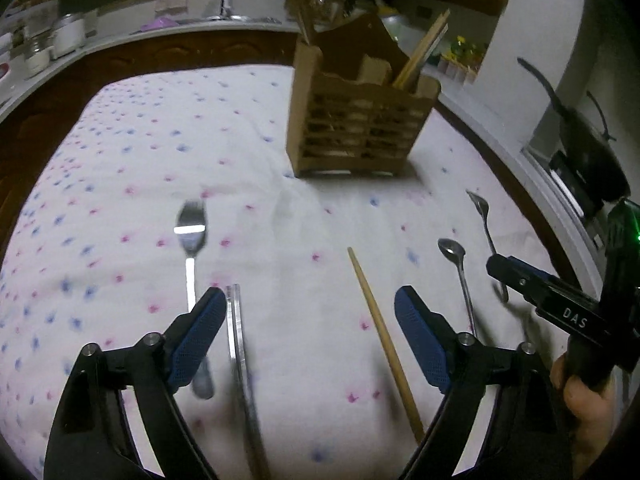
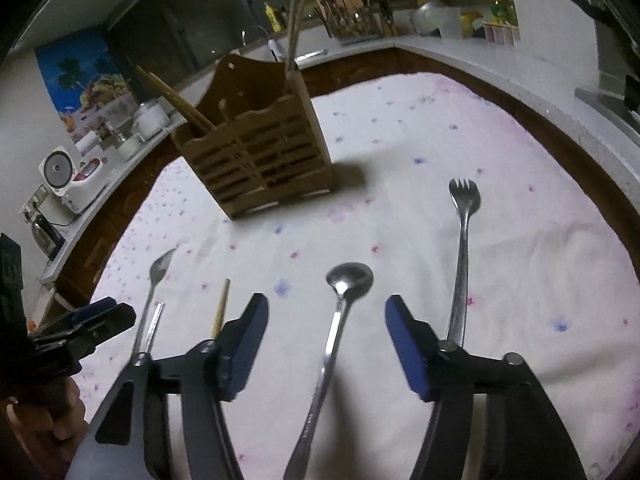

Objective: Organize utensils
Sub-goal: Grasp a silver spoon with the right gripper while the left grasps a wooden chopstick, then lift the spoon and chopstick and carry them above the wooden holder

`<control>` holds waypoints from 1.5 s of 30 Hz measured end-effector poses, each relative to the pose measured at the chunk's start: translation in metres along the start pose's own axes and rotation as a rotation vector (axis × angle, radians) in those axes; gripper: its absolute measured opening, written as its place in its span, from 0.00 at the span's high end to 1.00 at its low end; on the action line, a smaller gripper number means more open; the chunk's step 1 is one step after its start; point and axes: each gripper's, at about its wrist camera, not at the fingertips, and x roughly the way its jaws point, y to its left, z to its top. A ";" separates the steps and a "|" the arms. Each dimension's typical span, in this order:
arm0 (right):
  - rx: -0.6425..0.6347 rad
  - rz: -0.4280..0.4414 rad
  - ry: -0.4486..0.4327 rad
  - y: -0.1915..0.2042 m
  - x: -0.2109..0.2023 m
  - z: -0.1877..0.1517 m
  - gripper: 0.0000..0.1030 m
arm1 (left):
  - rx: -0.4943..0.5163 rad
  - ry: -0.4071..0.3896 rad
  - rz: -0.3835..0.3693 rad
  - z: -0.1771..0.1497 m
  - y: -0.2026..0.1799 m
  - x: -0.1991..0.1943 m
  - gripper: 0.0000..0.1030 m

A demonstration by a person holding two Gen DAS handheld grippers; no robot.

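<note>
A wooden utensil holder (image 1: 360, 120) (image 2: 260, 156) stands on the dotted white cloth with chopsticks in it. In the left wrist view my left gripper (image 1: 310, 312) is open above a metal chopstick (image 1: 238, 344) and a wooden chopstick (image 1: 380, 332); a spork (image 1: 192, 232) lies left. A small spoon (image 1: 456, 268) and a second spork (image 1: 484, 220) lie right. In the right wrist view my right gripper (image 2: 326, 316) is open over the spoon (image 2: 340, 308), its handle between the fingers. The spork (image 2: 462, 240) lies right.
Kitchen counters (image 2: 480, 60) ring the table, with a rice cooker (image 2: 68, 180), jars (image 1: 60, 40) and a black pan (image 1: 588, 148). The right gripper shows at the right edge of the left view (image 1: 520, 280).
</note>
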 end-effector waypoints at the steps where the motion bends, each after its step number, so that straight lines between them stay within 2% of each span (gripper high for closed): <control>1: 0.003 -0.002 0.010 -0.002 0.003 0.000 0.43 | 0.006 0.015 0.000 0.002 -0.003 0.006 0.21; 3: 0.015 -0.003 0.031 -0.006 0.009 0.001 0.48 | 0.022 0.044 -0.004 0.005 -0.008 0.017 0.26; 5: 0.020 -0.005 0.052 -0.008 0.014 0.002 0.59 | 0.032 0.062 -0.009 0.007 -0.012 0.026 0.32; 7: 0.021 -0.004 0.071 -0.008 0.020 0.002 0.62 | 0.044 0.079 -0.017 0.009 -0.018 0.034 0.34; 10: 0.011 -0.002 0.084 -0.008 0.024 0.002 0.64 | 0.071 0.101 -0.012 0.013 -0.026 0.046 0.38; 13: 0.007 -0.004 0.098 -0.007 0.029 0.003 0.70 | 0.096 0.136 -0.003 0.015 -0.031 0.059 0.44; 16: 0.014 -0.006 0.115 -0.011 0.035 0.004 0.71 | 0.122 0.178 0.036 0.015 -0.034 0.073 0.46; 22: 0.014 -0.008 0.133 -0.014 0.042 0.005 0.74 | 0.211 0.166 0.077 0.018 -0.043 0.080 0.54; 24: 0.008 -0.008 0.133 -0.013 0.044 0.007 0.74 | 0.232 0.169 0.070 0.019 -0.046 0.082 0.61; 26: 0.000 -0.011 0.135 -0.011 0.047 0.008 0.74 | 0.261 0.172 0.057 0.021 -0.051 0.083 0.85; 27: -0.006 -0.015 0.135 -0.010 0.048 0.009 0.74 | 0.273 0.172 0.055 0.021 -0.054 0.083 0.89; 30: -0.034 -0.042 0.142 -0.006 0.050 0.010 0.82 | 0.308 0.161 0.072 0.018 -0.057 0.082 0.91; 33: -0.069 -0.045 0.154 -0.001 0.050 0.008 0.93 | 0.268 0.157 0.045 0.018 -0.049 0.077 0.94; 41: -0.065 0.000 0.119 0.004 0.035 0.007 0.96 | 0.144 0.104 -0.070 0.023 -0.025 0.049 0.97; 45: -0.048 0.019 0.082 0.003 0.022 0.013 0.97 | 0.122 0.066 -0.092 0.022 -0.017 0.027 0.97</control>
